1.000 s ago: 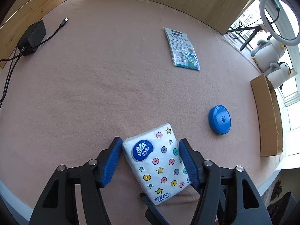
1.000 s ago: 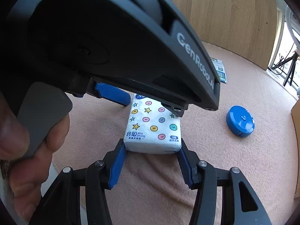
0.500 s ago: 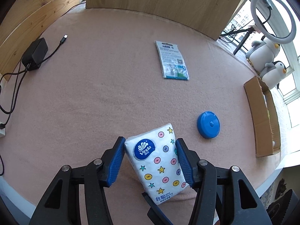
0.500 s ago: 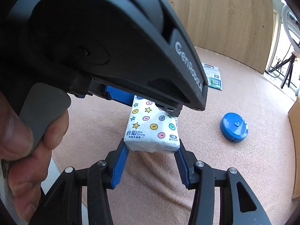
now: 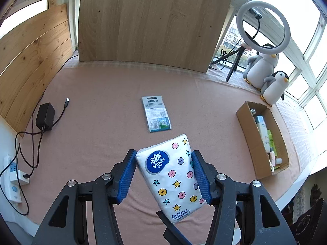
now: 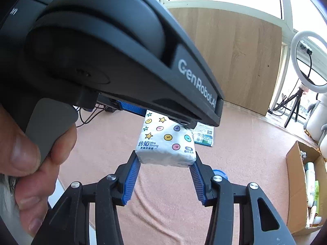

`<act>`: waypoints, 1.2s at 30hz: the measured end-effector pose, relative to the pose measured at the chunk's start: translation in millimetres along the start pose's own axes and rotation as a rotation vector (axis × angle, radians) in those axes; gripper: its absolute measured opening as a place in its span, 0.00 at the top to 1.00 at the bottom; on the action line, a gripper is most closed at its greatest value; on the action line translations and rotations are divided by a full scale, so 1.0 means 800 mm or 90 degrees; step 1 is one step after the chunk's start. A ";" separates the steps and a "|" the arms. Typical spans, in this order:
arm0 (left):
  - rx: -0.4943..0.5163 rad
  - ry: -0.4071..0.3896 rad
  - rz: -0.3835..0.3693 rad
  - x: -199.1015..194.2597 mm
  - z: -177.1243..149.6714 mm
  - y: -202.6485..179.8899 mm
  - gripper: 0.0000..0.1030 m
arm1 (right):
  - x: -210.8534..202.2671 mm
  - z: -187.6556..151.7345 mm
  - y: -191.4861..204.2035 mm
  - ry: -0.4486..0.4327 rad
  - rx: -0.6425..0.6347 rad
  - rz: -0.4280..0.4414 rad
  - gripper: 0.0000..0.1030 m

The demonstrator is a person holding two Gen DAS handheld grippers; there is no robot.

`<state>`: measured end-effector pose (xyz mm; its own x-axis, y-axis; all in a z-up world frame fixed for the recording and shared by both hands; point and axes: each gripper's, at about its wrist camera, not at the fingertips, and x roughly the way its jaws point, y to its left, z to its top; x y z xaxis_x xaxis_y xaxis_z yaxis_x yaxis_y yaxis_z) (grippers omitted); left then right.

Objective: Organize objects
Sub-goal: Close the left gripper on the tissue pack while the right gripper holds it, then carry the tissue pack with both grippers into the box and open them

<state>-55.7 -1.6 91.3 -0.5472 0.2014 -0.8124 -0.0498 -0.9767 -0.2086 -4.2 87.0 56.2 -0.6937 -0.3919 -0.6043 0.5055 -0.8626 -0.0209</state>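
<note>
I am looking at one tissue pack (image 5: 173,175). It is white and soft, with little stars and round smiley dots in pink, yellow, purple and blue, and a big blue round Vinda mark on top. It is hanging in the air above the pink table cover (image 5: 98,122), not lying on it.

I am counting one flat printed packet (image 5: 156,114) lying on the cover past the pack, one brown cardboard box (image 5: 248,130) at the right edge with bottles standing in it, two toy penguins (image 5: 273,85) by the window, one ring light (image 5: 263,24), one black charger (image 5: 45,116) and one white power strip (image 5: 12,181). In the right view one blue round thing (image 6: 219,172) is peeking out behind a claw finger.

My left claw (image 5: 164,175) is squeezing the long sides of the pack, blue pads pressing in on both sides. Its jaws have just been closing a little. My right claw (image 6: 166,176) is pinching the near short end of the same pack between its blue pads, partly open to fit it
</note>
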 end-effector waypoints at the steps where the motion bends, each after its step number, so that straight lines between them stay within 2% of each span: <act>1: 0.003 -0.002 0.000 -0.002 0.003 -0.003 0.43 | -0.003 0.001 -0.002 -0.003 0.002 -0.001 0.57; 6: 0.008 -0.014 -0.005 -0.007 0.006 -0.011 0.43 | 0.003 0.017 -0.001 -0.014 0.007 -0.008 0.57; 15: 0.029 -0.019 -0.004 -0.007 0.009 -0.028 0.43 | -0.019 0.015 -0.019 -0.026 0.020 -0.016 0.57; 21: 0.060 -0.015 -0.016 0.001 0.016 -0.059 0.43 | -0.025 0.010 -0.042 -0.033 0.041 -0.035 0.57; 27: 0.113 -0.001 -0.047 0.022 0.026 -0.118 0.43 | -0.047 -0.001 -0.071 -0.038 0.080 -0.076 0.57; 36: 0.228 0.024 -0.121 0.065 0.034 -0.256 0.43 | -0.076 -0.031 -0.168 -0.043 0.157 -0.177 0.57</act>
<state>-96.9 206.9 106.5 -0.4696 0.3764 -0.7986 -0.4381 -0.8847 -0.1593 -17.0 235.0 76.1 -0.8235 -0.1448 -0.5485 0.1599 -0.9869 0.0204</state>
